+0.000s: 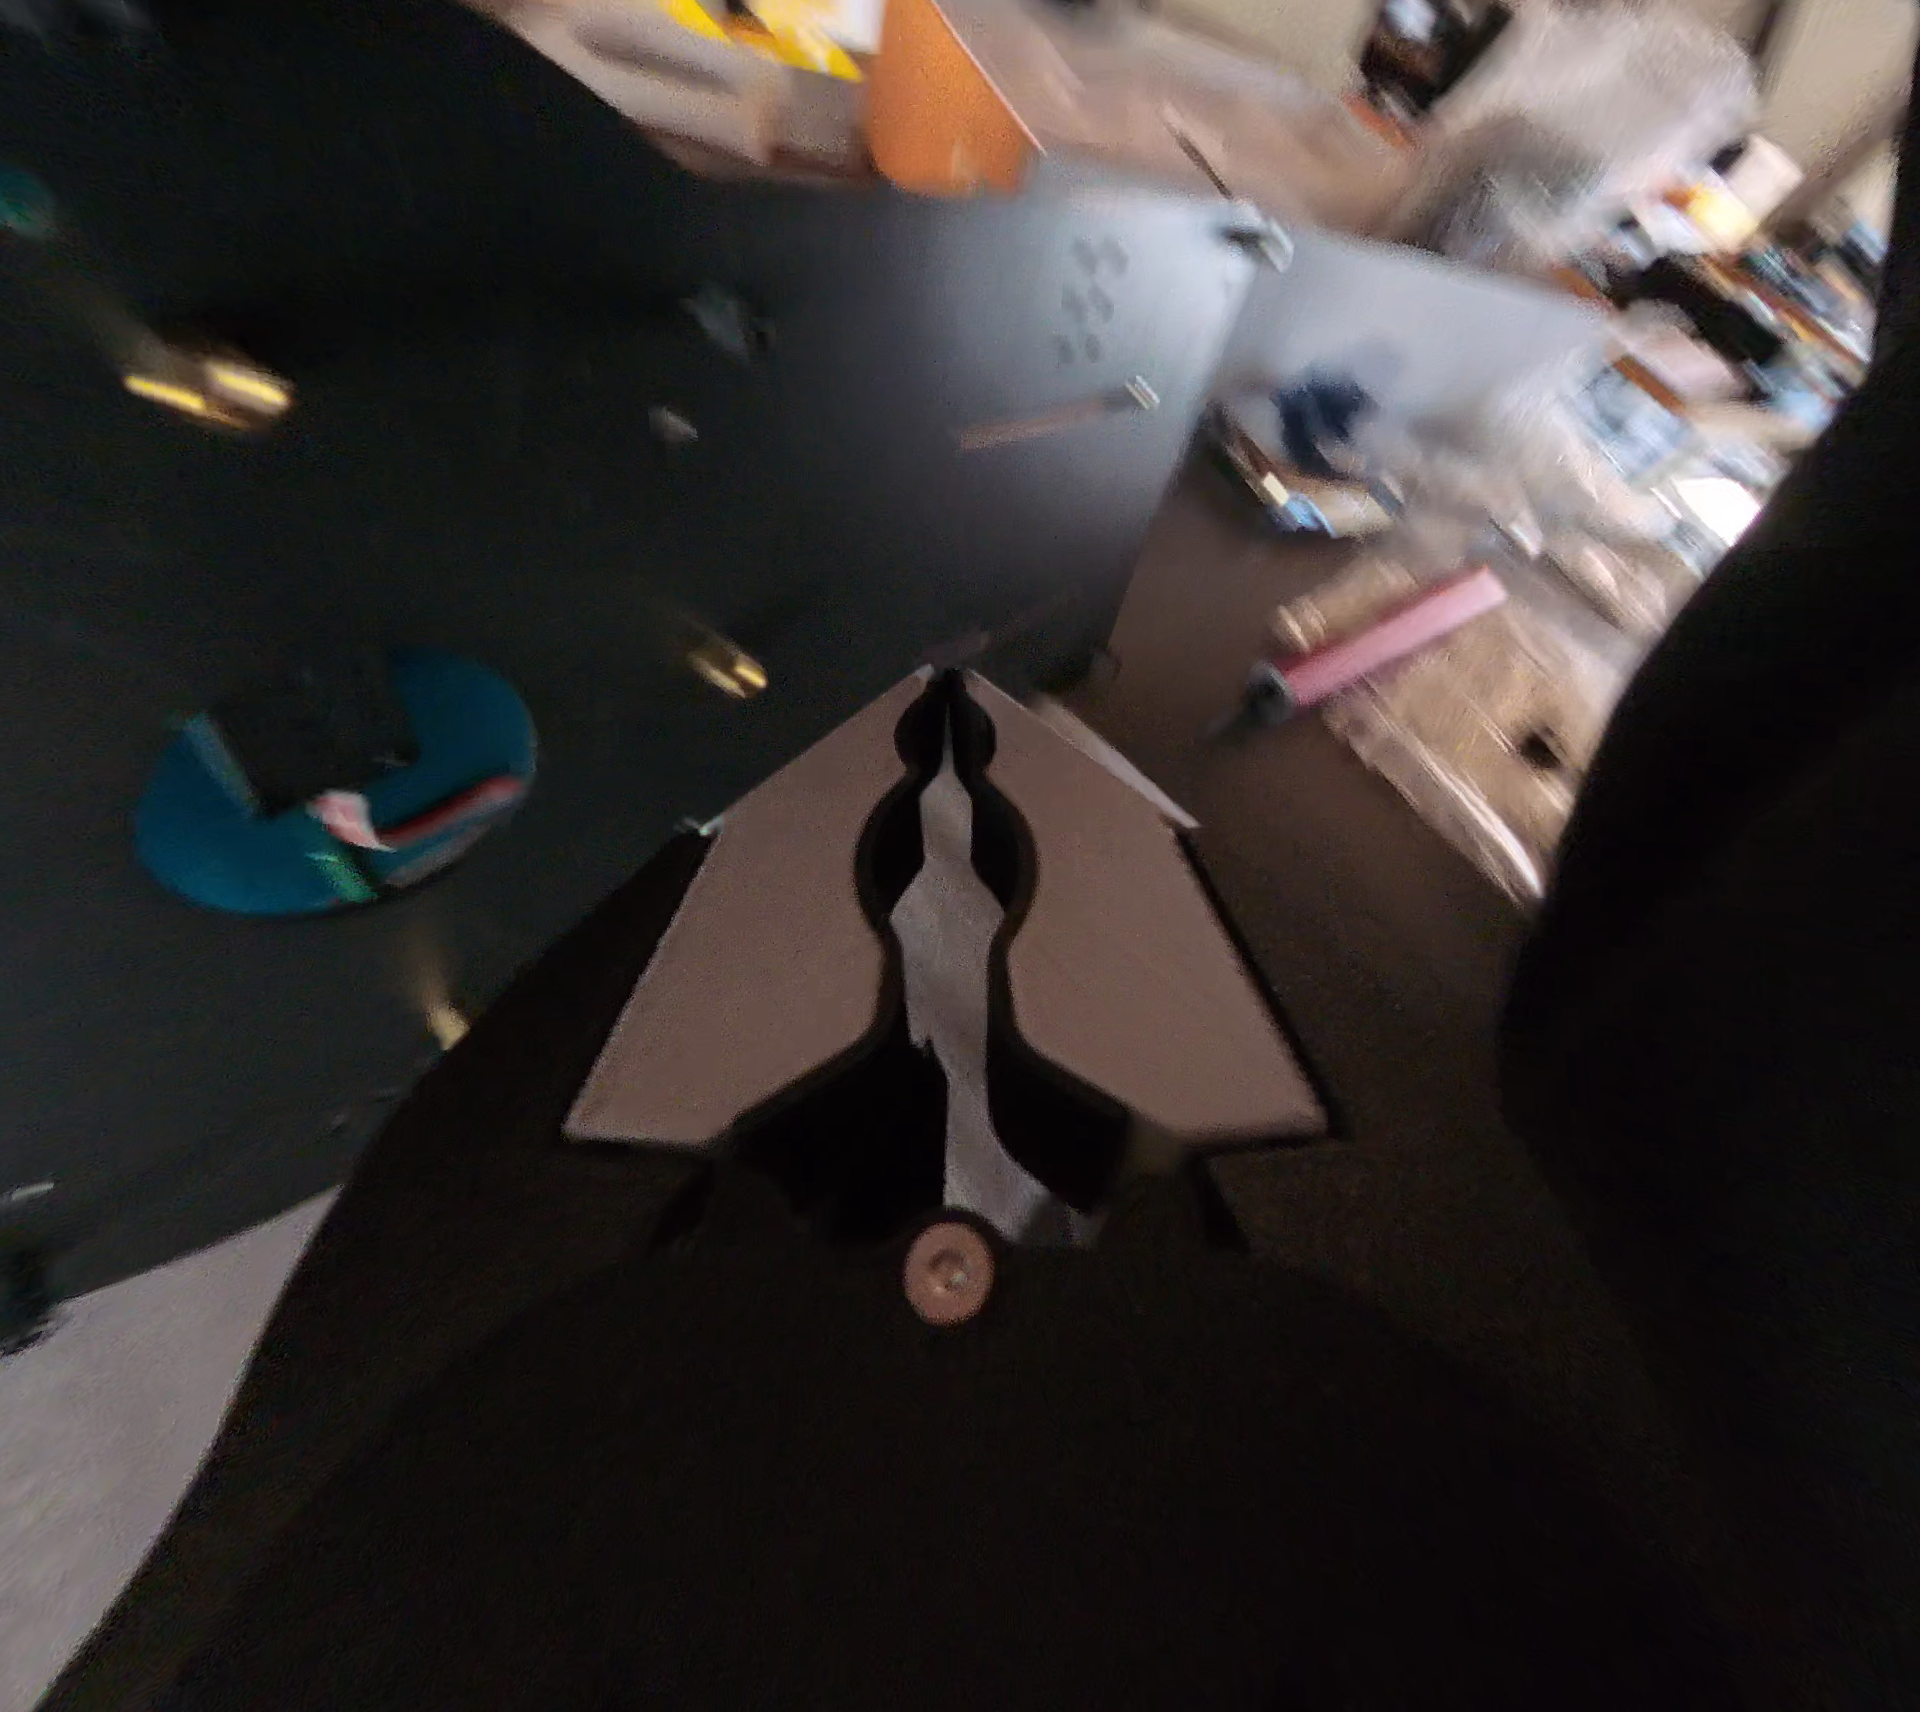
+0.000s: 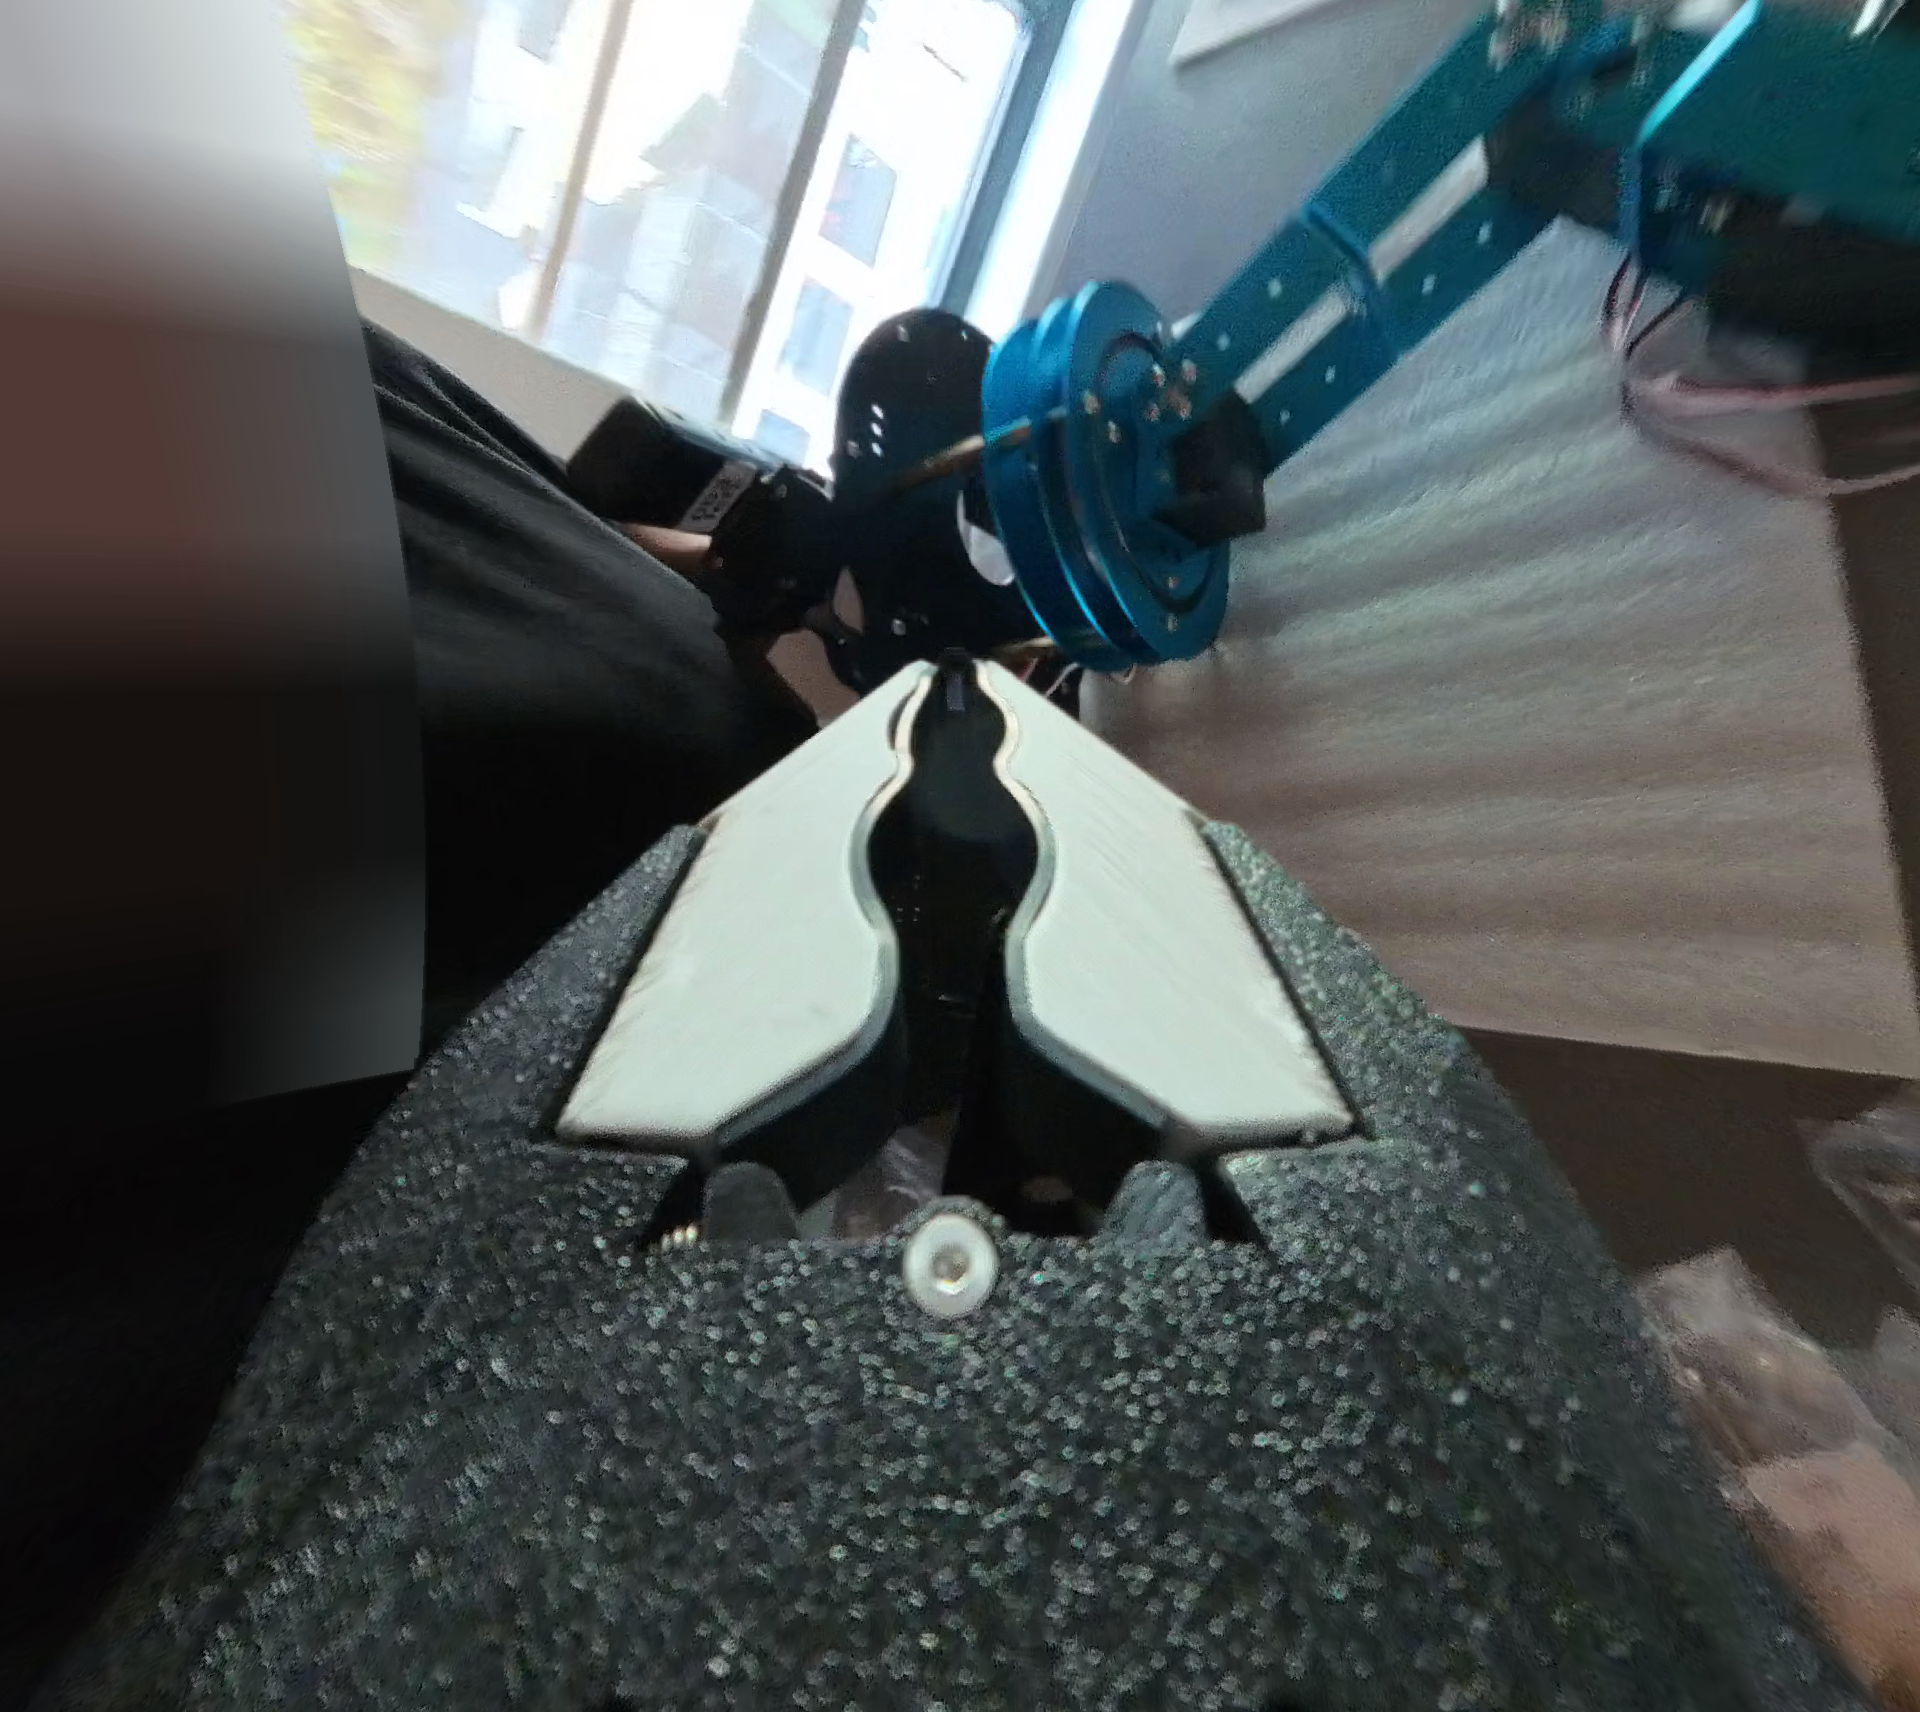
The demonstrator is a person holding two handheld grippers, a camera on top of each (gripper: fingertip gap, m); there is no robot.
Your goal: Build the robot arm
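Small blue robot arm [image 2: 1351, 249] lies on a grey surface [image 2: 1455, 727], its black base plate [image 2: 904, 457] just beyond the right gripper [image 2: 951, 675]. Both jaws clenched, empty — left gripper [image 1: 948, 675] beside that plate, could knock it.

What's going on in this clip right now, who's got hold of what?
A person holds a pair of tongs in each hand. The left tongs are shut, tips at the edge of a large black plate with brass standoffs and a blue disc; whether they pinch it is unclear through the blur. The right tongs are also shut, tips just short of the black base plate of a blue robot arm lying on its side on the table. The other gripper shows behind that base.
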